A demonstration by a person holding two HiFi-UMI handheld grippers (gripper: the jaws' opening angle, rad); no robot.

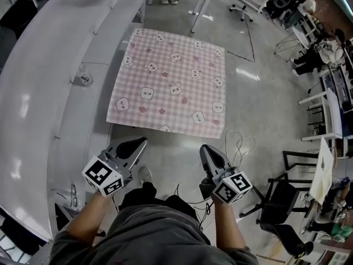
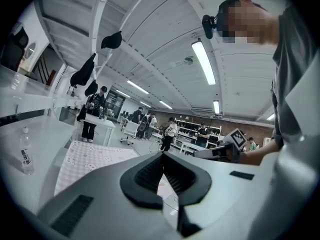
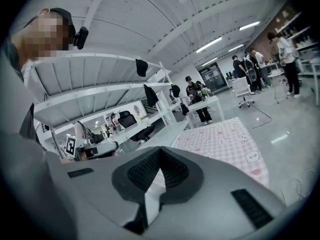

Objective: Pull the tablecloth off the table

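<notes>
**Pink tablecloth (image 1: 171,81) lies flat, nothing holds it**

At the far left, a small bottle (image 1: 84,77), maybe water, stands on the white shelf (image 1: 33,93). The left gripper (image 1: 139,143) is closed and empty. The tablecloth is spread out ahead, apart from both grippers. The right gripper (image 1: 206,148) is closed and empty too.

The tablecloth (image 1: 171,81) is seen as matt pink checked cloth. The floor (image 1: 265,98) is finished smooth and glossy. The left gripper (image 2: 161,155) and right gripper (image 3: 159,149) are cased in matt grey plastic, with ribbed black pads (image 2: 149,173).
</notes>
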